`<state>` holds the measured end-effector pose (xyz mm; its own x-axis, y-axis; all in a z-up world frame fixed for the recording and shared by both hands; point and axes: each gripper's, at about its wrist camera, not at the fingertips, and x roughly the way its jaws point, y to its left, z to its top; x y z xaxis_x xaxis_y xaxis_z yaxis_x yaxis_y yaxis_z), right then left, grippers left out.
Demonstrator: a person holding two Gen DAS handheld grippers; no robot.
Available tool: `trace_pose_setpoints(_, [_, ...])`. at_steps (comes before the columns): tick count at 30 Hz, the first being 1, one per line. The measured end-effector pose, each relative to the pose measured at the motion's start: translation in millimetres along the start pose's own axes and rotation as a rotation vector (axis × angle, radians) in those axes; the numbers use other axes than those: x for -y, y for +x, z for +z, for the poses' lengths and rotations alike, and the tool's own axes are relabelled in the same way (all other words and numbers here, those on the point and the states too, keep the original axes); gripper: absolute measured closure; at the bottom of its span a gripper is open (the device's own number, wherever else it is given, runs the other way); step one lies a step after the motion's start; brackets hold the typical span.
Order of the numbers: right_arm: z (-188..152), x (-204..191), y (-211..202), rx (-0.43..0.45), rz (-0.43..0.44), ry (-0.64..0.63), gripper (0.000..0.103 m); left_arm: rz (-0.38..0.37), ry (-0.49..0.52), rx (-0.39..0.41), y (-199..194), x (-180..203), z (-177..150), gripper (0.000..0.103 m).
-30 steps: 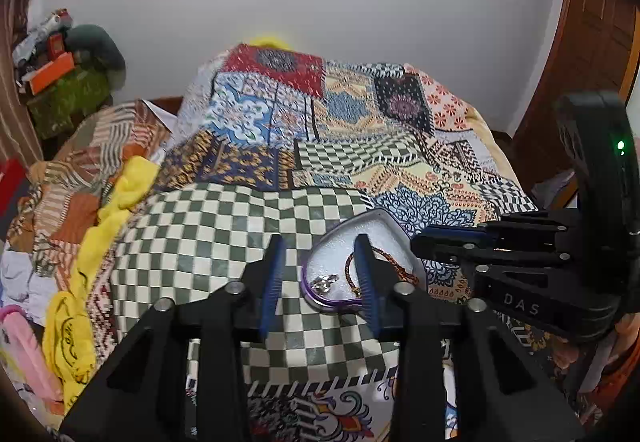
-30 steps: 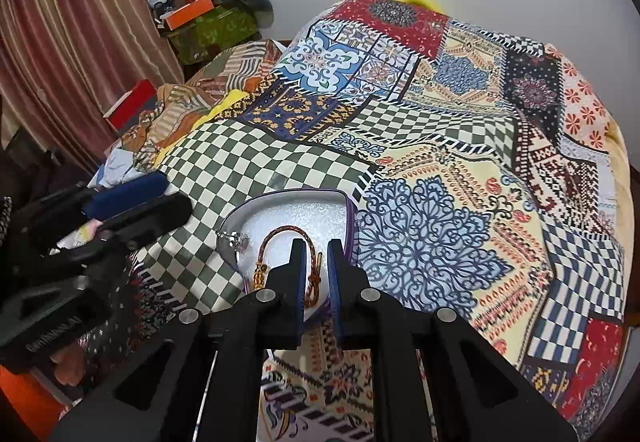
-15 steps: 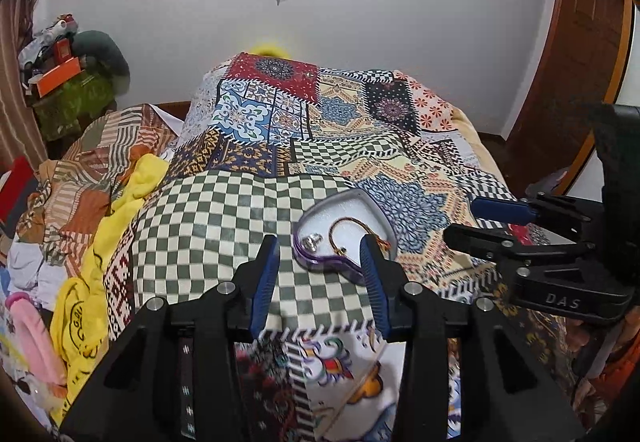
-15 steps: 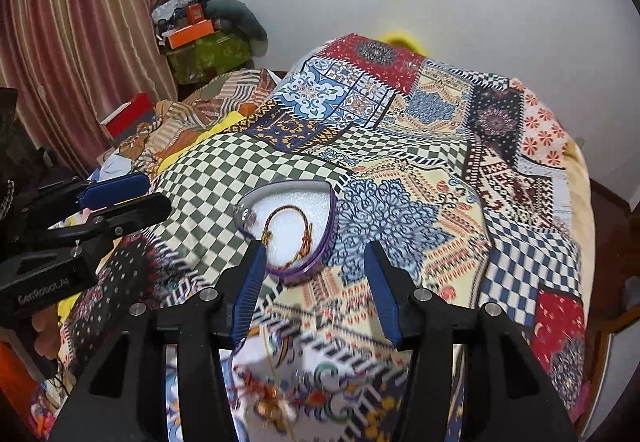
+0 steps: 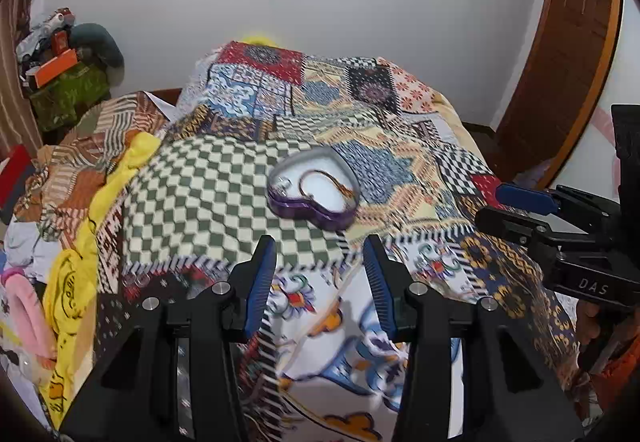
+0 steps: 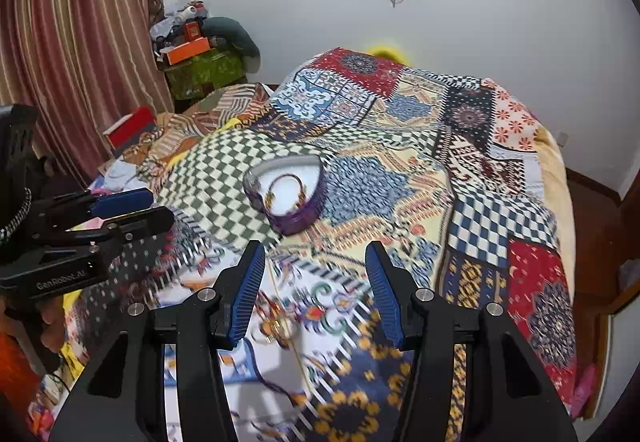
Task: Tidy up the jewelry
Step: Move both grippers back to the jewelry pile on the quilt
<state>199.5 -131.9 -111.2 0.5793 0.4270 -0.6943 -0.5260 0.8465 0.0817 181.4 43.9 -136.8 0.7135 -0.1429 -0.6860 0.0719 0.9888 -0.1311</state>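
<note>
Jewelry so far: a brown-and-gold cord bracelet and a small silvery piece lie inside the purple heart-shaped tray with a white lining, which sits on the patchwork bedspread where the green-checked patch meets the blue-patterned one.

Left gripper: jaws wide apart, nothing between them, hovering above the bedspread on the near side of the tray. Right gripper: likewise spread wide and empty, also short of the tray.

More jewelry — a tangle of gold and red pieces with a thin chain — lies on the bedspread just below the right gripper, between its fingers in that view. Blurred; individual items cannot be told apart.

Judgement: this loose pile is likely the next pick.

Risks:
- Soft, wrinkled fabric — fingers closing low could pinch cloth along with the chain.
- Tangled pieces may lift together, then drop partway to the tray.
- Tray is light and rests on bedding; a nudge from either gripper could tip it and spill the bracelet.
</note>
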Motion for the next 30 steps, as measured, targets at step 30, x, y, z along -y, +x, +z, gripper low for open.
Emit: trace_pose_setpoints(30, [-49.2,-17.7,39.2,-0.137,0.092,-0.099,0.083,-0.081,0.043,-0.098,28.4,30.1,-52.7,0.068])
